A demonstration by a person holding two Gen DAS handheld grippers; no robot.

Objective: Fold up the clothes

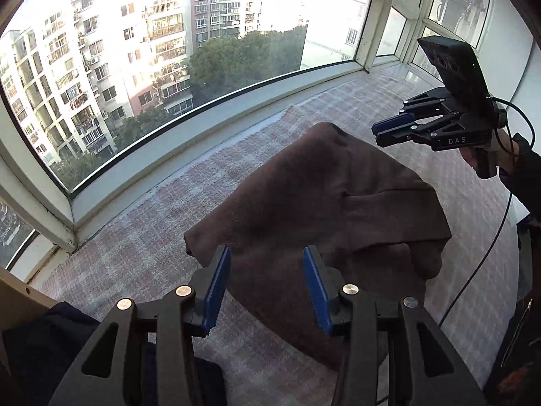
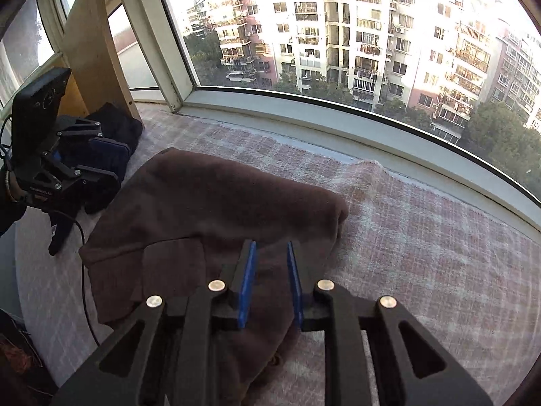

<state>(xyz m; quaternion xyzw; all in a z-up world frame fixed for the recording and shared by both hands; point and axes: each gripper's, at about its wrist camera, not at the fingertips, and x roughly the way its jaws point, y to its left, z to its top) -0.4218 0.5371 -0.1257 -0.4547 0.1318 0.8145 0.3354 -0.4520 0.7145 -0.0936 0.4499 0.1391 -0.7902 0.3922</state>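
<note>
Both of my grippers hang empty above the brown garment [image 1: 324, 203], left gripper [image 1: 267, 284] well parted, right gripper [image 2: 270, 282] narrowly parted. It lies bunched on the checked blanket [image 2: 422, 253] (half folded, I judge), leaving me free to regrip.

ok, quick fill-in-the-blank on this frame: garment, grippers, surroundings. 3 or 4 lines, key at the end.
1. The garment lying on the checked cover is ____ in colour.
2. Neither the left gripper nor the right gripper holds any ____.
3. Beyond the window stand tall apartment ____.
4. The dark clothes pile sits beside a ____ panel.

Missing words: brown; cloth; buildings; wooden
</note>
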